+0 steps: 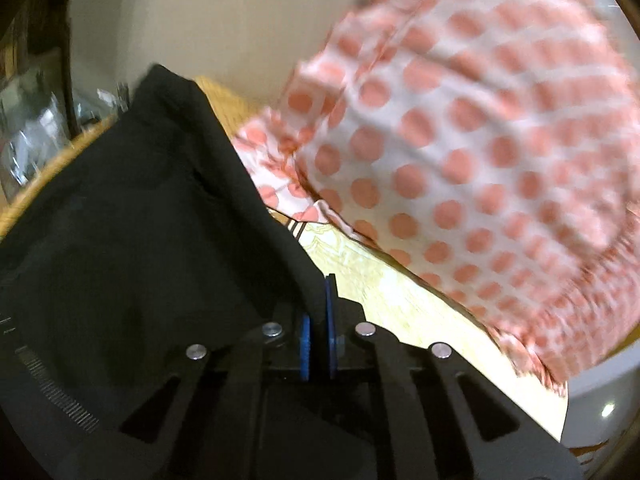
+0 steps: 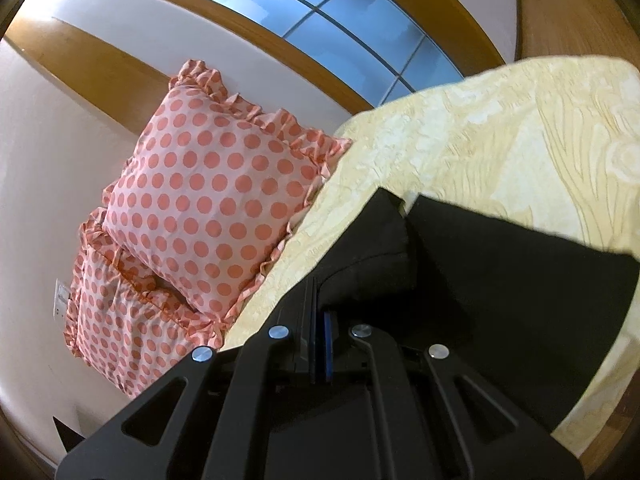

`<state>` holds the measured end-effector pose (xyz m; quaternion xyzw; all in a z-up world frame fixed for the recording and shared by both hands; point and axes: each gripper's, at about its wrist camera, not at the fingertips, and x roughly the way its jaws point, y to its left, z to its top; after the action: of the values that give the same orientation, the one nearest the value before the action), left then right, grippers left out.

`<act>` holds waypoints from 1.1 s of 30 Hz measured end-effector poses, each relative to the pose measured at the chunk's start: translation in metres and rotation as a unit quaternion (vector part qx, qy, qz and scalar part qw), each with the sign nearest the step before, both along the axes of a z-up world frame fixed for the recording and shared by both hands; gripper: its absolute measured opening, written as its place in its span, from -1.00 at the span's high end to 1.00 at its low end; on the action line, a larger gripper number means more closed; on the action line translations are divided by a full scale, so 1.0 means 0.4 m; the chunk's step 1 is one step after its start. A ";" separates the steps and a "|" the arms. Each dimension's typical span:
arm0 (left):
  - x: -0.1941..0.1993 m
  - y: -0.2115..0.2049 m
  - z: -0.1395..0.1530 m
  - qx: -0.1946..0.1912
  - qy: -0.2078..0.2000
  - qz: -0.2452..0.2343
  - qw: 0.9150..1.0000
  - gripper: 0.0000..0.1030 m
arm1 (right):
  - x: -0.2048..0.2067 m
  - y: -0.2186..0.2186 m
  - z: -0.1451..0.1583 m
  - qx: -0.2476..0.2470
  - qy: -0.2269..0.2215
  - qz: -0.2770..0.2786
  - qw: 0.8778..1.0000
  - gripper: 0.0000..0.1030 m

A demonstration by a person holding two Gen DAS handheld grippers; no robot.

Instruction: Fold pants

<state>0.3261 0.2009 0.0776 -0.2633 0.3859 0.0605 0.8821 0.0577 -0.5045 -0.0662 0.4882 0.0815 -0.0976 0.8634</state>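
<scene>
Hand-held gripper (image 2: 318, 312) pinching pants (image 2: 500, 264), yellow bedspread (image 2: 520, 128)

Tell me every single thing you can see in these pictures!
pants: one, black, on the bedspread, pinched by both grippers
pillows: two, pink with coral dots and frills, stacked at the bed's end by the wall
bedspread: one, pale yellow, patterned, covering the bed
window: one, blue panes, wood frame
wall switch: one, white, beside the lower pillow
left gripper: black, blue pads, shut on pants
right gripper: black, shut on pants
</scene>
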 end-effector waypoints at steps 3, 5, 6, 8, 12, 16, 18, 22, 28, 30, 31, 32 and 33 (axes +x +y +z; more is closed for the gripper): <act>-0.173 -0.009 0.084 0.015 -0.051 -0.003 0.999 0.89 | -0.010 -0.016 0.020 -0.011 -0.004 -0.004 1.000 0.95; -0.307 -0.015 0.118 0.033 -0.081 -0.006 0.996 0.88 | -0.026 -0.029 0.035 -0.021 -0.008 -0.010 1.000 0.95; -0.381 -0.021 0.125 0.044 -0.092 -0.006 0.995 0.88 | -0.036 -0.035 0.040 -0.023 -0.010 -0.013 1.000 0.95; -0.497 -0.035 0.116 0.051 -0.103 -0.001 0.993 0.88 | -0.055 -0.045 0.047 -0.026 -0.014 -0.019 0.999 0.95; -0.679 -0.064 0.022 0.058 -0.095 0.020 0.994 0.87 | -0.081 -0.059 0.030 -0.022 -0.004 -0.025 0.999 0.95; -0.760 -0.087 -0.064 0.055 -0.082 0.037 0.994 0.87 | -0.093 -0.064 -0.014 -0.003 0.018 -0.023 1.000 0.95; -0.790 -0.093 -0.088 0.069 -0.085 0.047 0.993 0.87 | -0.105 -0.064 -0.026 0.001 0.023 -0.024 0.999 0.95; -0.824 -0.093 -0.100 0.075 -0.095 0.054 0.991 0.87 | -0.127 -0.065 -0.020 0.001 0.014 -0.021 1.000 0.95; -0.829 -0.081 -0.162 0.072 -0.076 0.052 0.993 0.87 | -0.117 -0.070 -0.057 -0.001 0.059 -0.023 0.998 0.95; -0.826 -0.086 -0.157 0.080 -0.077 0.048 0.993 0.87 | -0.122 -0.069 -0.073 -0.003 0.071 -0.025 0.997 0.95; -0.828 -0.086 -0.154 0.082 -0.078 0.044 0.993 0.85 | -0.124 -0.068 -0.078 -0.002 0.074 -0.025 0.997 0.95; -0.829 -0.088 -0.152 0.083 -0.078 0.042 0.993 0.82 | -0.126 -0.068 -0.082 -0.003 0.078 -0.022 0.997 0.95; -0.832 -0.088 -0.149 0.084 -0.078 0.040 0.993 0.79 | -0.127 -0.068 -0.084 -0.005 0.082 -0.021 0.996 0.95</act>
<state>-0.0067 0.1657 0.0181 -0.2075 0.2984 0.1069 0.9255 0.0068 -0.5319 -0.1000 0.4762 0.1414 -0.1560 0.8537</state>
